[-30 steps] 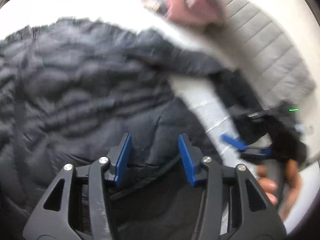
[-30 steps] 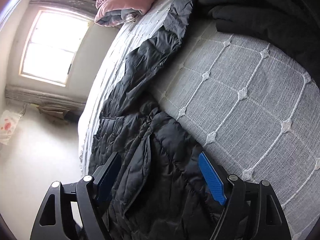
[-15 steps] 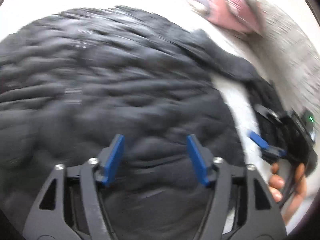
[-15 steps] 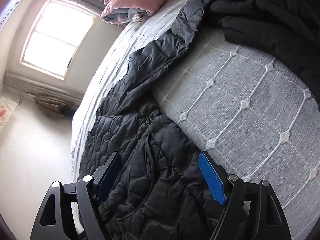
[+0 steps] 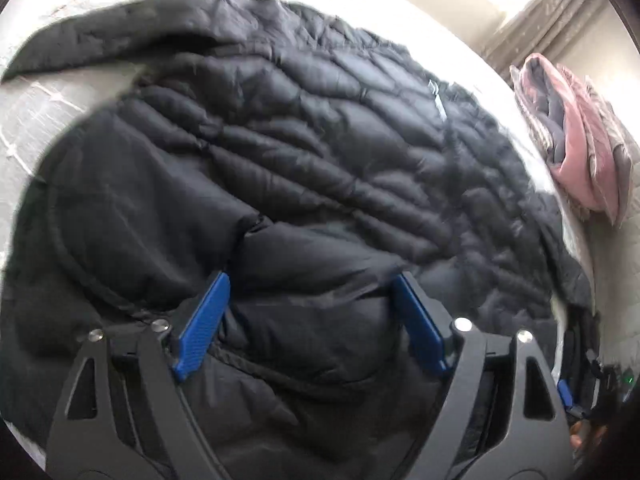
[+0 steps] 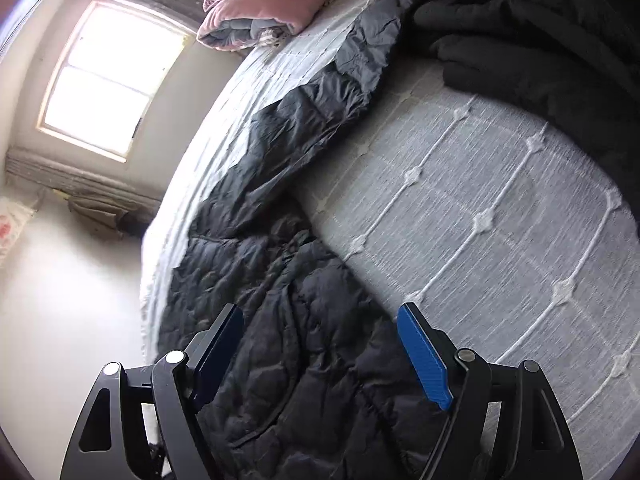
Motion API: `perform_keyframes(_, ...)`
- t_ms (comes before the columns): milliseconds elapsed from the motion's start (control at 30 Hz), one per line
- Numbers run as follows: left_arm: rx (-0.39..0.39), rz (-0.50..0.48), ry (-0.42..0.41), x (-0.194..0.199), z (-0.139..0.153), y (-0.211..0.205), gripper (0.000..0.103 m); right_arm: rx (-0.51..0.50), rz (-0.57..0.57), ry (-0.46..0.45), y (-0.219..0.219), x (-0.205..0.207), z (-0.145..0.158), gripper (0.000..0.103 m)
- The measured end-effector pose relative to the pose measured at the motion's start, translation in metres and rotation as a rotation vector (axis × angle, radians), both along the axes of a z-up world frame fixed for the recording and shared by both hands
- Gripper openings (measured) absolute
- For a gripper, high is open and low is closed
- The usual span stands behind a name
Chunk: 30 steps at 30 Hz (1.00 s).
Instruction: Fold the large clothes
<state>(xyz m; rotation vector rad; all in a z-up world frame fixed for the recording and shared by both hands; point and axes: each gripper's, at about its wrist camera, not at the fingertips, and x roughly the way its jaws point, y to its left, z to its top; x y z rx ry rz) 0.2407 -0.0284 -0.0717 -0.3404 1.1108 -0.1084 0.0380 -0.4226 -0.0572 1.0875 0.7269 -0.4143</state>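
The left claw is low over the jacket. Its jaws have just been opening and now stand wide. Puffy black cloth bulges up between them, but the blue pads do not pinch it, so it looks let go.

The jacket is big, black and quilted. It lies spread on the bed, with one sleeve sticking out to the far left. In the right view its other sleeve runs along the bed's edge toward the pink blanket.

The right claw hovers over the jacket's near side. Its jaws are wide apart too and hold nothing.

I think one fold or tug is just done, and the jacket is not folded yet. Next, each claw needs to pick an edge or a sleeve, pinch it tight, and lift it over the middle. The cloth is fat and slippery, so a small pinch may slip off.

The bed has a grey cover with white lines and little knots. A dark heap of other cloth lies at the far right. A bright window with curtains is on the wall, and the floor is pale.
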Motion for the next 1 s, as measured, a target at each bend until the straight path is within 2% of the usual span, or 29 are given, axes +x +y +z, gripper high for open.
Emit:
perform_keyframes(67, 0.015, -0.016, 0.0, -0.002, 0.006, -0.003, 0.084, -0.015, 0.015, 0.024, 0.003, 0.004, -0.002, 0.081)
perform_keyframes(200, -0.056, -0.013, -0.068, -0.014, 0.028, -0.005, 0.084, -0.015, 0.061, 0.053, 0.006, 0.015, -0.011, 0.081)
perform_keyframes(233, -0.041, -0.031, -0.11, -0.017, 0.032, -0.009, 0.084, -0.014, 0.054, 0.053, 0.003, 0.015, -0.011, 0.081)
perform_keyframes(300, 0.054, -0.07, -0.156, -0.018, 0.034, -0.02, 0.084, 0.016, 0.011, 0.035, -0.012, 0.014, -0.012, 0.081)
perform_keyframes(367, 0.117, -0.096, -0.129, -0.014, 0.025, -0.028, 0.084, 0.063, -0.024, -0.002, -0.028, 0.012, -0.014, 0.081)
perform_keyframes(433, 0.076, -0.087, -0.092, -0.01, 0.019, -0.027, 0.084, 0.083, -0.058, -0.037, -0.046, 0.014, -0.012, 0.081)
perform_keyframes(533, 0.03, -0.077, -0.096, -0.007, 0.021, -0.02, 0.084, 0.068, -0.159, -0.084, -0.08, 0.018, -0.008, 0.081)
perform_keyframes(633, 0.002, -0.054, -0.089, -0.005, 0.019, -0.009, 0.084, 0.064, -0.202, -0.122, -0.109, 0.033, -0.01, 0.081)
perform_keyframes(733, -0.025, -0.026, -0.079, -0.001, 0.017, -0.001, 0.084, 0.031, -0.22, -0.092, -0.136, 0.06, -0.019, 0.081)
perform_keyframes(800, -0.025, -0.02, -0.076, 0.001, 0.017, 0.002, 0.084, -0.009, -0.254, -0.033, -0.153, 0.076, -0.03, 0.081)
perform_keyframes(933, -0.029, -0.02, -0.066, 0.004, 0.02, 0.007, 0.084, -0.05, -0.28, 0.01, -0.173, 0.096, -0.047, 0.08)
perform_keyframes(1000, -0.019, -0.021, -0.065, 0.005, 0.02, 0.007, 0.084, -0.093, -0.289, 0.043, -0.179, 0.105, -0.048, 0.067)
